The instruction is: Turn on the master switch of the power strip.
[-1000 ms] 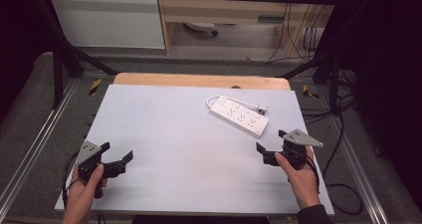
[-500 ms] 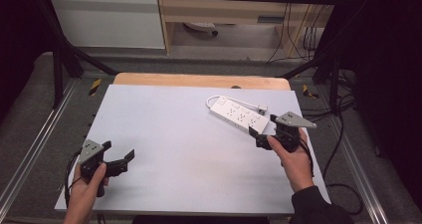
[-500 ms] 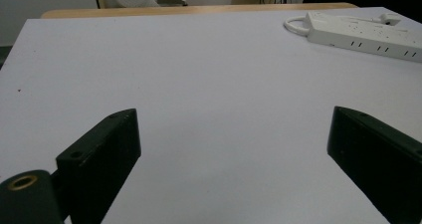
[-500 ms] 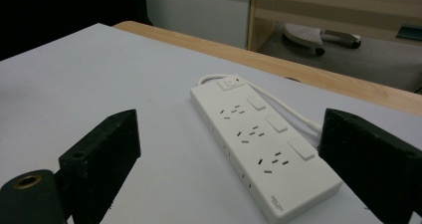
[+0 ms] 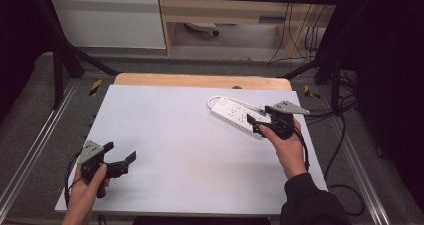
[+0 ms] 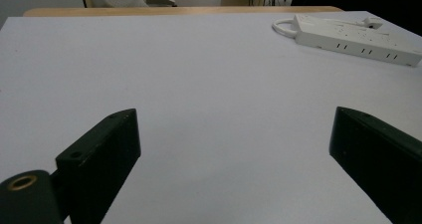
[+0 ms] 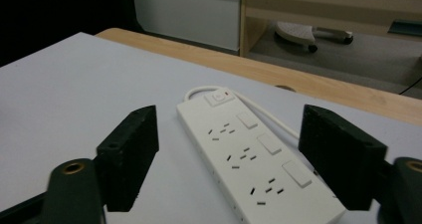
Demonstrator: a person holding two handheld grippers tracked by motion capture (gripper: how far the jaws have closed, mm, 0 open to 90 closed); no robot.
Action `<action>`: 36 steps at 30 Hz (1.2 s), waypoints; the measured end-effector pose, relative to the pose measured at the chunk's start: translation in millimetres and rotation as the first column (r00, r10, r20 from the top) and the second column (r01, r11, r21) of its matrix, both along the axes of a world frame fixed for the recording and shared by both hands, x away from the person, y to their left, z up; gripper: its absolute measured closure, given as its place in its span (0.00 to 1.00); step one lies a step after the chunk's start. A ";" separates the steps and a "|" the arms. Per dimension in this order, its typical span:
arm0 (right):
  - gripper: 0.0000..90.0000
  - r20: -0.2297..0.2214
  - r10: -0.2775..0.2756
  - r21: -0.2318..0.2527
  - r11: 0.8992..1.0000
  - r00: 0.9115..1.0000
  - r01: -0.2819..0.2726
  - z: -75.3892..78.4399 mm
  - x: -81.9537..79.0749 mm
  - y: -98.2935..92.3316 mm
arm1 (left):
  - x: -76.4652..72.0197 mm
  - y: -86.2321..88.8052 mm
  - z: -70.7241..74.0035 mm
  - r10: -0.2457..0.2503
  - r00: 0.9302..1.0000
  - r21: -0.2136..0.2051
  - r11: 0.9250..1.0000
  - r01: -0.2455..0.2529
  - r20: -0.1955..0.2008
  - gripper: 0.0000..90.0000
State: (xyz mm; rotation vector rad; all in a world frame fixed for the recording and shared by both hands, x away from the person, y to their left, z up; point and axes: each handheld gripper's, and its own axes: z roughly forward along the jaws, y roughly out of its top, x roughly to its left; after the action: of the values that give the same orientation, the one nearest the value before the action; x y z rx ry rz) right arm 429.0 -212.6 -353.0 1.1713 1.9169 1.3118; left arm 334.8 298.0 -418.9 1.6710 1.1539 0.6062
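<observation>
White power strip [image 5: 237, 116] lies flat on the table's [image 5: 190, 150] far right part. Right gripper [image 5: 261, 123] at the strip's near end, jaws wide apart, holding nothing. Left gripper [image 5: 119, 157] well apart from strip, wide open, empty.

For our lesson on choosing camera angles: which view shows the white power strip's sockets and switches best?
The right gripper view: the power strip lies close between the open jaws, with its sockets and switches distinct. The high view shows it small, its near end hidden behind the right tool. The left gripper view shows it far off, side-on.
</observation>
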 end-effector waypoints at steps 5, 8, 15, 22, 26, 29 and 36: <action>0.48 0.024 -0.006 -0.028 1.000 1.000 0.007 4.2 10.1 4.9 | -0.3 0.2 0.6 0.020 1.000 0.023 1.000 -0.021 0.024 0.07; 0.52 0.035 -0.019 -0.021 1.000 0.999 0.020 4.5 14.6 7.1 | 0.2 3.3 -0.6 0.052 0.998 0.036 0.998 -0.053 0.035 0.07; 0.64 0.054 -0.012 -0.003 1.000 0.998 0.012 11.9 32.9 17.7 | 6.0 12.3 -3.1 0.101 0.991 0.046 0.993 -0.105 0.090 0.08; 0.78 0.090 0.044 -0.101 0.994 0.995 -0.035 19.8 41.2 29.6 | 14.1 11.2 1.4 0.143 0.982 0.061 0.987 -0.151 0.123 0.09; 0.89 0.074 0.056 -0.112 0.993 0.996 -0.047 19.1 52.0 37.0 | 18.9 22.8 -1.9 0.200 0.974 0.025 0.979 -0.203 0.107 0.09; 0.92 0.064 0.064 -0.129 0.990 0.996 -0.055 18.7 59.1 41.7 | 22.1 29.1 -5.4 0.222 0.972 0.026 0.974 -0.225 0.078 0.09; 1.00 0.030 0.048 -0.075 0.996 0.998 -0.046 10.7 77.6 46.4 | 26.4 32.2 -10.4 0.230 0.973 0.014 0.973 -0.230 0.026 0.09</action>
State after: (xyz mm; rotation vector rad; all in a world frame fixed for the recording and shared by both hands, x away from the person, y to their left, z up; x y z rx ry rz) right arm 506.5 -166.2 -342.3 1.0686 1.9638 1.2646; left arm 361.2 330.2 -429.3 1.5507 1.3395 0.7805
